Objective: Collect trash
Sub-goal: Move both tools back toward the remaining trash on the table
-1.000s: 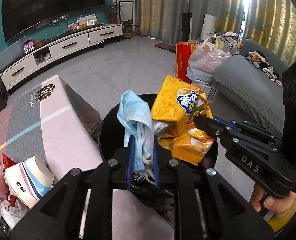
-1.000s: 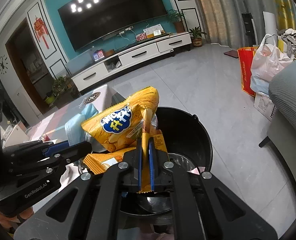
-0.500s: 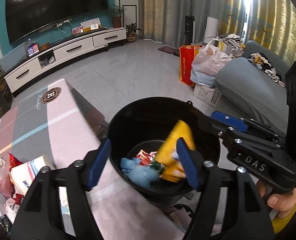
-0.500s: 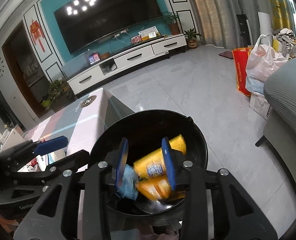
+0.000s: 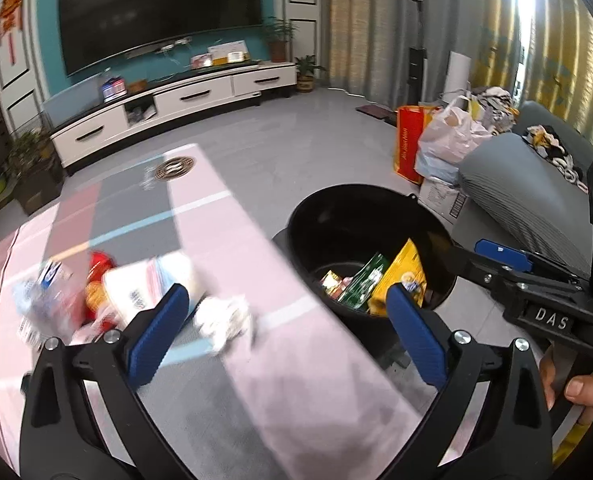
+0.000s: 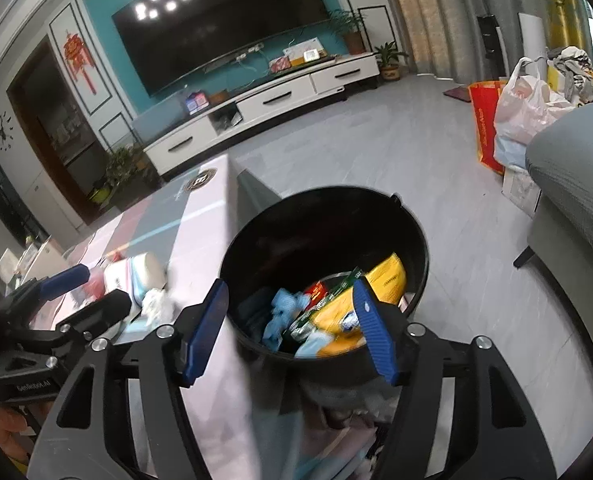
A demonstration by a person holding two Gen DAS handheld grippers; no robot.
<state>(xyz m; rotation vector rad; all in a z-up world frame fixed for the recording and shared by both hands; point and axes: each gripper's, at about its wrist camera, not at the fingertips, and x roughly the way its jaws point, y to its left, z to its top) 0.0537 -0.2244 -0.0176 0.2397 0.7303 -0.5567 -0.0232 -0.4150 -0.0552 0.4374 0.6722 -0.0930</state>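
Yellow snack bag (image 6: 380, 284) lies crumpled inside black bin (image 6: 328, 208).

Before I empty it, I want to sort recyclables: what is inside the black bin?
Inside the black bin lie a yellow snack bag, a blue face mask, and green and red wrappers. Anything beneath them is covered.
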